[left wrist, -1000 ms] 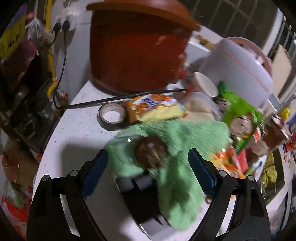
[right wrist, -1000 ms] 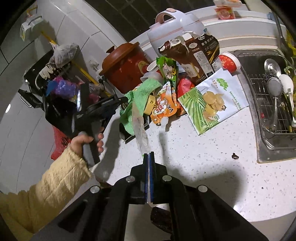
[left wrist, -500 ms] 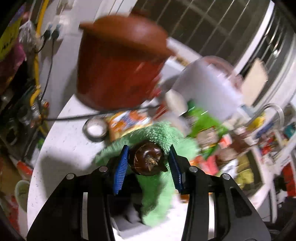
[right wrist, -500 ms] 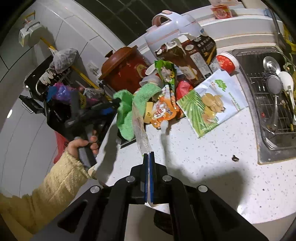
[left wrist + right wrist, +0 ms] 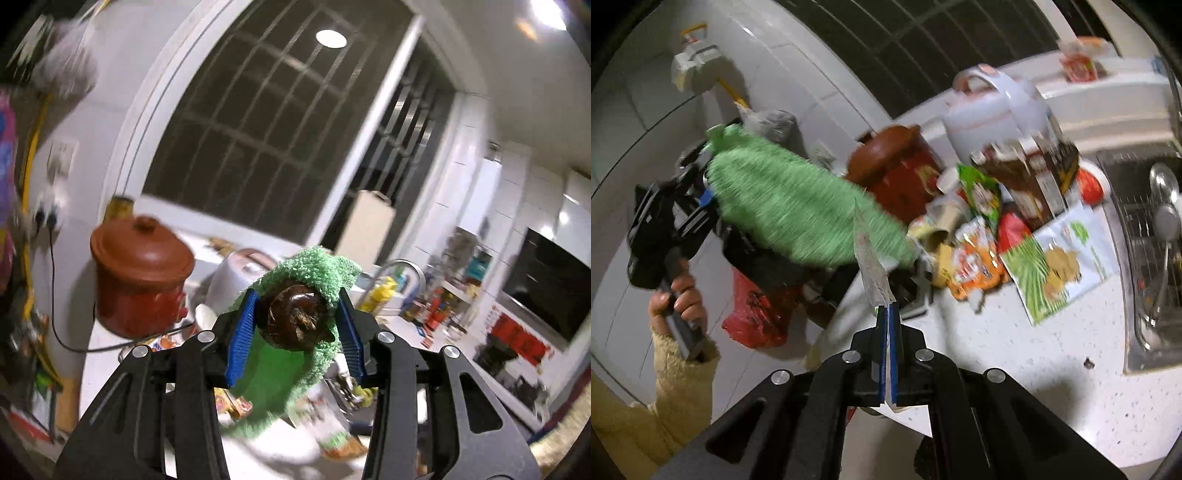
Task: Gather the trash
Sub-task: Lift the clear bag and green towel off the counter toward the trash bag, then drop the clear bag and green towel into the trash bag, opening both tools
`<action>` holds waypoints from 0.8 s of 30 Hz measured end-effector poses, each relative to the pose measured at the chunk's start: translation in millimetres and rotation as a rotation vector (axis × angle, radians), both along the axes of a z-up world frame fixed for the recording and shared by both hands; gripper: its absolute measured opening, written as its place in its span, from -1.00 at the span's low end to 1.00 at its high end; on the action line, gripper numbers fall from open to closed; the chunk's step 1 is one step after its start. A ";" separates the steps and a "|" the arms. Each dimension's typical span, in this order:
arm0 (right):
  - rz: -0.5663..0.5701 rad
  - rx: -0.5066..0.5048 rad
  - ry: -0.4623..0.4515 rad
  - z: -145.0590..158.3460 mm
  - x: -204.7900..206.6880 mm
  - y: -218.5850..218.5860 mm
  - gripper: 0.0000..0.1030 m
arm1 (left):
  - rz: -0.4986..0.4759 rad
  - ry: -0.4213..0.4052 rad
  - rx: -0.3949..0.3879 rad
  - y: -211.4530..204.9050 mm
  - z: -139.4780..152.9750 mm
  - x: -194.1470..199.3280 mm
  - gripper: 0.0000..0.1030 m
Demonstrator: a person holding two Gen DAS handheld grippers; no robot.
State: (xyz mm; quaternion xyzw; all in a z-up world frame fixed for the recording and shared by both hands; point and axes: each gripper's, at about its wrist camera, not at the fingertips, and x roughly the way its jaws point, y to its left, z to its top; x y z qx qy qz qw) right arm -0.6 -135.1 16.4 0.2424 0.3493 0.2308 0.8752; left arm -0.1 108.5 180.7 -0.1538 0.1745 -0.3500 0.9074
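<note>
Left wrist view: left tool (image 5: 297, 325) pinches brown round scrap (image 5: 295, 322) w/ green cloth (image 5: 314, 271), lifted above red pot (image 5: 142, 286). Right tool (image 5: 887, 325) pressed on clear wrapper (image 5: 870, 258), long axis pointing up-left toward pot.

Brown clay pot (image 5: 142, 286) beside white cooker (image 5: 993, 114).

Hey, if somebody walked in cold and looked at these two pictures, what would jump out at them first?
Probably the green cloth, lifted off the counter and hanging from the left tongs, which also pinch a brown bulb against it. Next, the right tongs, shut on a clear wrapper that sticks up from them. Behind sits a heap of snack bags on the counter, in front of a red pot.
</note>
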 end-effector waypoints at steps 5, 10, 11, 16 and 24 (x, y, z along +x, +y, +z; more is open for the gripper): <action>0.063 0.003 -0.065 28.2 -11.7 2.8 -0.98 | -0.032 -0.023 0.056 16.9 20.0 -65.0 -0.19; 0.180 0.000 -0.050 44.0 -30.3 15.5 -0.98 | -0.081 0.093 0.053 30.1 -9.5 -106.9 -0.20; 0.210 -0.011 -0.027 42.8 -34.9 20.6 -0.98 | -0.093 0.124 0.042 34.0 -17.9 -113.8 -0.22; 0.317 -0.058 0.151 6.6 -53.4 43.2 -0.98 | -0.077 0.365 0.053 33.9 -102.8 -123.9 -0.30; 0.415 -0.280 0.424 -137.8 -79.5 83.7 -0.98 | -0.004 0.786 0.290 13.8 -358.9 -109.8 -0.41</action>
